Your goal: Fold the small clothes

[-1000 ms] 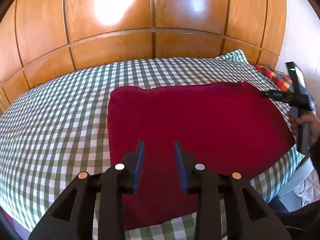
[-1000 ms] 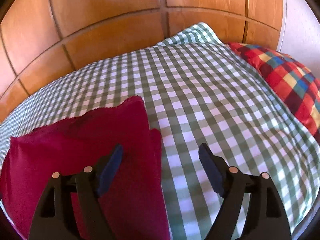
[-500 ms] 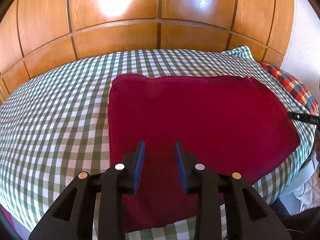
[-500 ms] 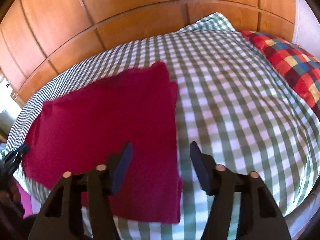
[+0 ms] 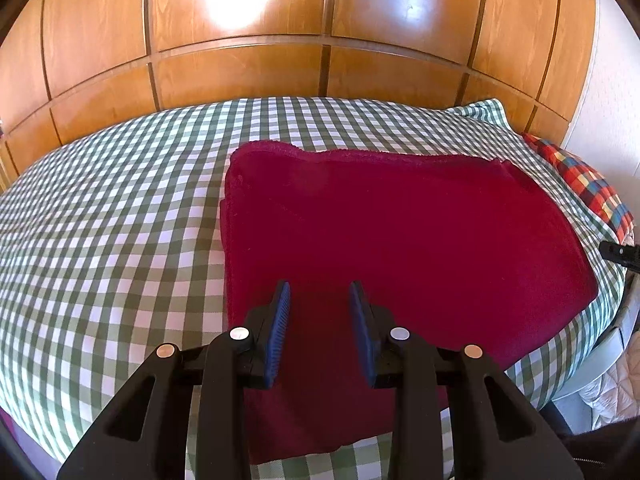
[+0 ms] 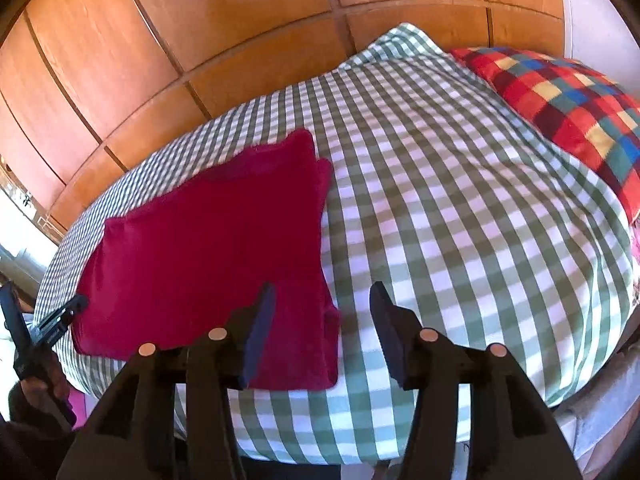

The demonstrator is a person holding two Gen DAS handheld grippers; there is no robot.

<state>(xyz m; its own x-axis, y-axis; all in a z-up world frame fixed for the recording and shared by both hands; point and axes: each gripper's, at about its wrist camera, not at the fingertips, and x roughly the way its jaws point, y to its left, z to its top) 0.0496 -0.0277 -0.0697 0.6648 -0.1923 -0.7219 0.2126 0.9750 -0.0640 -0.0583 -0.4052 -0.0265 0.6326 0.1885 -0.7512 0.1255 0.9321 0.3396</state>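
Note:
A dark red fleece cloth (image 5: 392, 232) lies folded flat on the green-and-white checked bed (image 5: 112, 216). My left gripper (image 5: 320, 300) hangs open and empty above the cloth's near part. In the right wrist view the cloth (image 6: 208, 248) lies left of centre. My right gripper (image 6: 322, 300) is open and empty above the cloth's right near corner and the bed cover (image 6: 460, 200). The left gripper also shows at the left edge of the right wrist view (image 6: 60, 316), held in a hand.
A wooden panelled wall (image 5: 280, 40) stands behind the bed. A multicoloured checked pillow (image 6: 560, 96) lies at the bed's right end. The bed's near edge (image 6: 360, 440) drops off below the grippers. The right gripper's tip (image 5: 620, 252) pokes in at the right.
Both grippers have pulled back and up from the cloth. The right gripper has swung away from the cloth's right edge and now sees the whole folded cloth. The cloth has not moved.

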